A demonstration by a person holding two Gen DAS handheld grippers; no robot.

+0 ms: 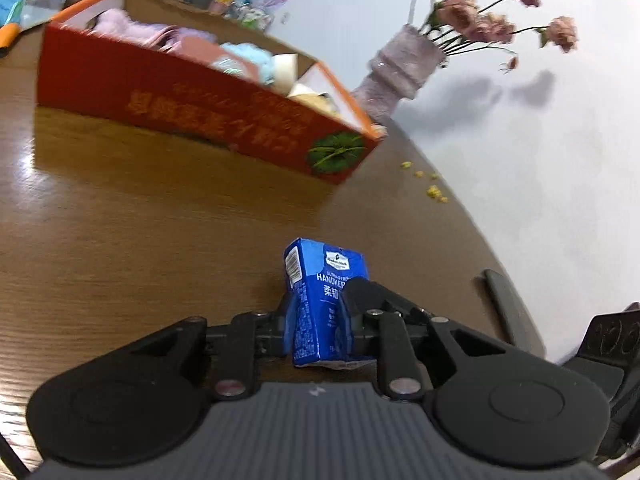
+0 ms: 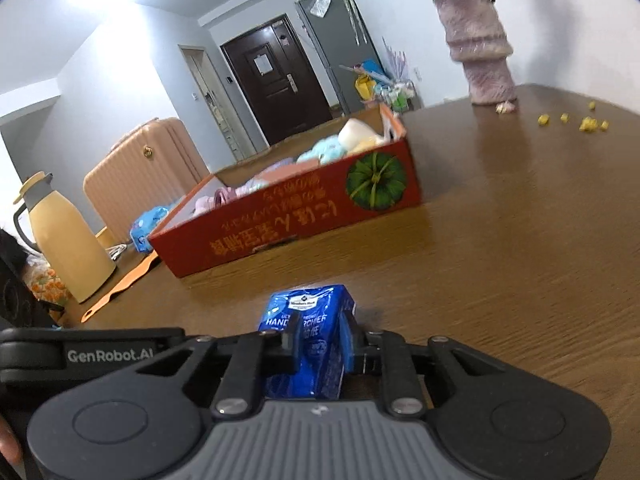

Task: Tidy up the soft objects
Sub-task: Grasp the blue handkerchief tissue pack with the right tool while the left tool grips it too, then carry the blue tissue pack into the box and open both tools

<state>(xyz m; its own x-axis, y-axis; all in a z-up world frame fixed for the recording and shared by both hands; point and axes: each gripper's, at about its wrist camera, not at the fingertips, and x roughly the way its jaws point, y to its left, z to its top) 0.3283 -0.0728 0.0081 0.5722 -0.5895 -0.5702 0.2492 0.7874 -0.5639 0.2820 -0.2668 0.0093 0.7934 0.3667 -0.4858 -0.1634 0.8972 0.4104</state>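
Observation:
My left gripper [image 1: 320, 312] is shut on a blue handkerchief tissue pack [image 1: 320, 280], held above the wooden table [image 1: 120, 240]. My right gripper [image 2: 320, 340] is shut on another blue tissue pack [image 2: 308, 320], also above the table [image 2: 520, 260]. A red cardboard box [image 1: 192, 104] with an open top lies ahead of both grippers; it holds soft things in pink, light blue and cream. In the right wrist view the box [image 2: 288, 220] sits ahead and a little left.
A fuzzy pink vase with pink flowers [image 1: 400, 68] stands behind the box near the wall, also in the right wrist view [image 2: 480, 52]. Yellow crumbs [image 2: 580, 122] lie near it. A yellow thermos jug [image 2: 64, 236], an orange strip and a pink suitcase [image 2: 136, 176] are at the left.

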